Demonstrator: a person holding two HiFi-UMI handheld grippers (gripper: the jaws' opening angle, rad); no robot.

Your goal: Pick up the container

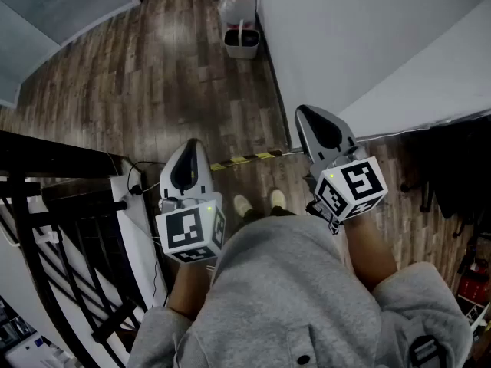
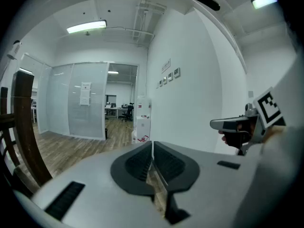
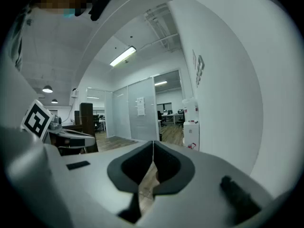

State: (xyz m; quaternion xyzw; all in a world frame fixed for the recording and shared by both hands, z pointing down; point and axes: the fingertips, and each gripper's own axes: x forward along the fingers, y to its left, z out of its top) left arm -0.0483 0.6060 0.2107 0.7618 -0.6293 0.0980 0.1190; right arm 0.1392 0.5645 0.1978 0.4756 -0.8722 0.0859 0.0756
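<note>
floor: wood planks (image 1: 153, 90), open ahead of you and out to your left front; this is your widest room to move.
wall: white wall (image 1: 360, 37) runs along your right; its foot edge leads away from you toward the container.
glass partition: frosted panels (image 2: 85, 101) close off the far left of the room, with an open doorway beside them.
railing: black bars (image 1: 46, 205) just beside your left arm, hemming in that side.
dark clutter: low at your right by the wall (image 1: 453, 182); you cannot tell what it is.
left gripper: (image 2: 152, 146) jaws clenched together, nothing between them, pointing down the room.
right gripper: (image 3: 153, 146) jaws clenched together, nothing between them, close to the wall.
container: small white tub with a handle (image 1: 242, 43), on the floor at the wall's foot, well ahead of both grippers, with bare floor between.
bag: white with red on it (image 1: 236, 2), just behind the container.
striped tape: yellow and black strip (image 1: 245, 159) on the floor between your two grippers.
shoes: (image 1: 244, 204) just short of the tape.
</note>
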